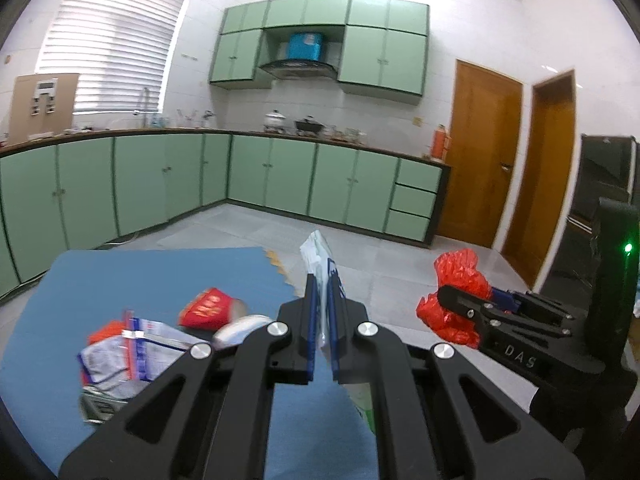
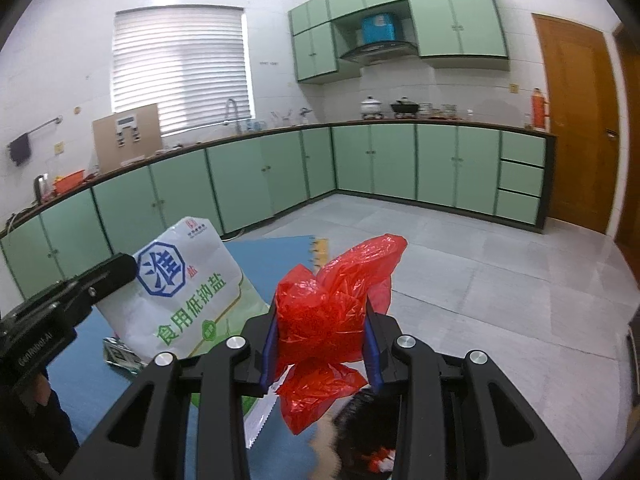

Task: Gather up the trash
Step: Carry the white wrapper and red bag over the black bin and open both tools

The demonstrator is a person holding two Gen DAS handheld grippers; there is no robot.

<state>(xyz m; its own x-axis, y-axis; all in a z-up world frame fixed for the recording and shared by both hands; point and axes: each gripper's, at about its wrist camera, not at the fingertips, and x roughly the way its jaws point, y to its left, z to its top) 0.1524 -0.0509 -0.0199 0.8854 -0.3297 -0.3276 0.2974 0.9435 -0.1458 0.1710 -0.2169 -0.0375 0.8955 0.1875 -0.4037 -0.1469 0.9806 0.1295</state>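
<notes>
My left tongs (image 1: 322, 304) pinch the salt packet (image 1: 320, 256) edge-on, its long axis running straight ahead toward twelve o'clock. My right tongs (image 2: 320, 332) clamp a crumpled red plastic bag (image 2: 336, 304), which sits at three o'clock from the left pair. The rest of the trash (image 1: 132, 344) lies on the blue tabletop (image 1: 160, 276) at nine to ten o'clock, nearer my left hand; I judge both tongs must unload first
</notes>
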